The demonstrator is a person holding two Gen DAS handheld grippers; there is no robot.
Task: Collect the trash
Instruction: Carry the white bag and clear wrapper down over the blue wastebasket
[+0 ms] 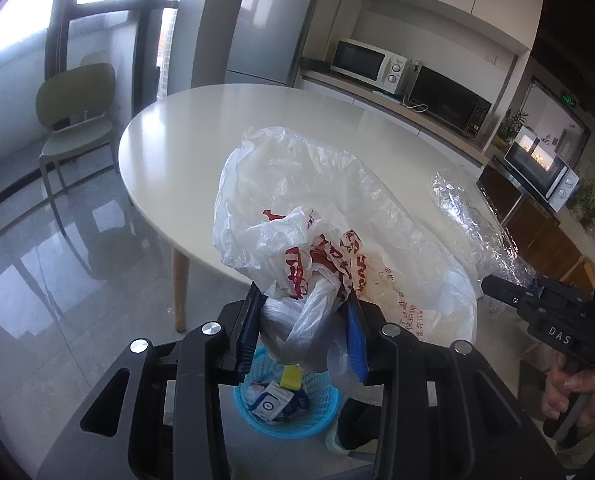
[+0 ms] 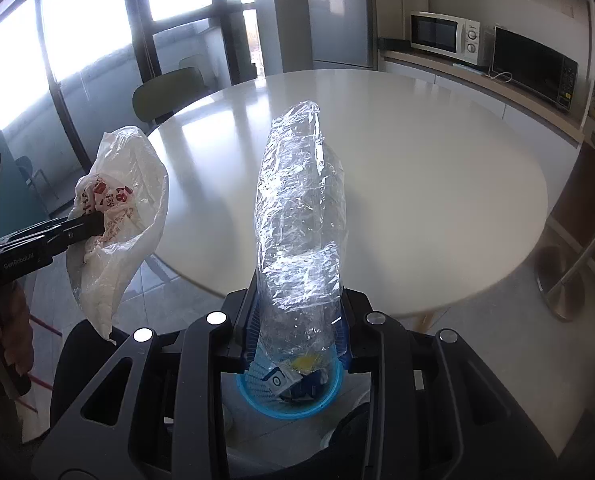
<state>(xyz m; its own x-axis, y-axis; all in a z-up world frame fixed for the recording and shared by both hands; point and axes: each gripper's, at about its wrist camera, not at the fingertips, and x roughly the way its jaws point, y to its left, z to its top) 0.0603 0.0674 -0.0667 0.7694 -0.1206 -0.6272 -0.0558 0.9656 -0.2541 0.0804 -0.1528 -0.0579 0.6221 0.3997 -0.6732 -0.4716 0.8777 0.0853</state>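
Left fingers (image 1: 303, 320) clench a white bag (image 1: 317, 220); right fingers (image 2: 297, 320) clench clear wrap (image 2: 297, 208). Both billow wide, so either may drape outside the basket (image 2: 249, 394) at lower centre.

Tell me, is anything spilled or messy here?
Nothing looks spilled. The left gripper holds a crumpled white bag and the right gripper holds crinkly clear plastic, both above the blue basket of trash. The table looks clean.
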